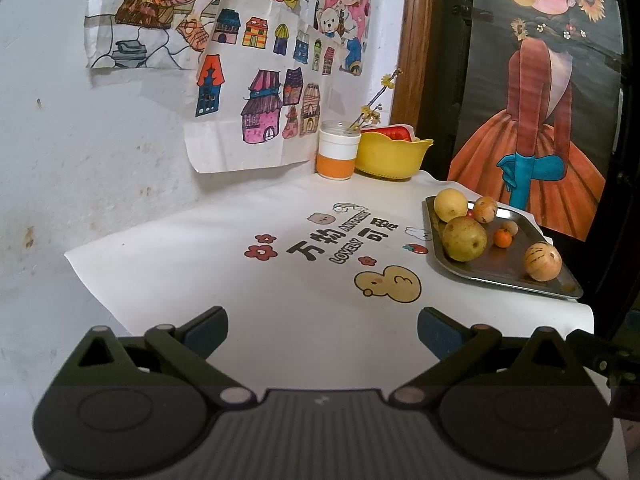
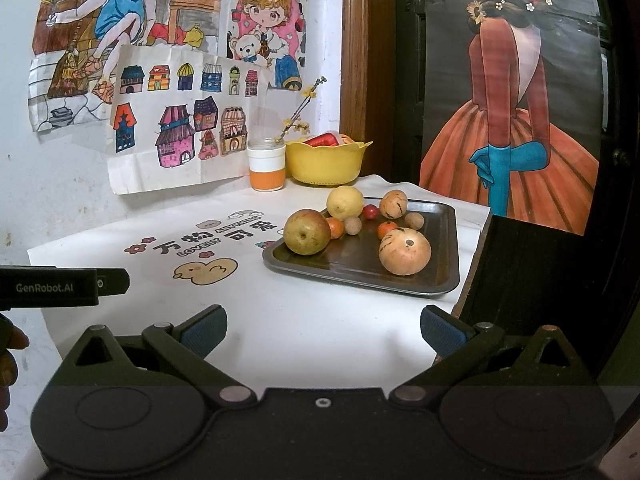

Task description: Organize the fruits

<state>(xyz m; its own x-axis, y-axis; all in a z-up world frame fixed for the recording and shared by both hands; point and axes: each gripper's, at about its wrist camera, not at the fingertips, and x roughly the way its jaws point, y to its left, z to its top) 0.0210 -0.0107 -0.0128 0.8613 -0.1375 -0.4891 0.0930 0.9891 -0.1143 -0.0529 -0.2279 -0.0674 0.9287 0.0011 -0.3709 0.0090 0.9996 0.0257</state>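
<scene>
A metal tray (image 2: 440,240) (image 1: 516,276) on the white table holds several fruits: a greenish pear (image 2: 307,232) (image 1: 465,238), a yellow fruit (image 2: 345,202) (image 1: 450,205), two striped tan melons (image 2: 405,251) (image 2: 393,204) (image 1: 543,261), small oranges (image 2: 387,229) (image 1: 502,237) and a red cherry tomato (image 2: 370,211). A yellow bowl (image 2: 326,162) (image 1: 392,156) with red fruit stands at the back. My left gripper (image 1: 322,332) is open over the table, left of the tray. My right gripper (image 2: 323,330) is open in front of the tray, empty.
An orange-and-white cup (image 2: 266,168) (image 1: 337,152) with a flower twig stands beside the bowl. Drawings hang on the wall (image 1: 80,160). The left gripper's body (image 2: 64,286) and a hand (image 2: 10,360) show at the left. The table's right edge (image 2: 476,256) meets a dark door.
</scene>
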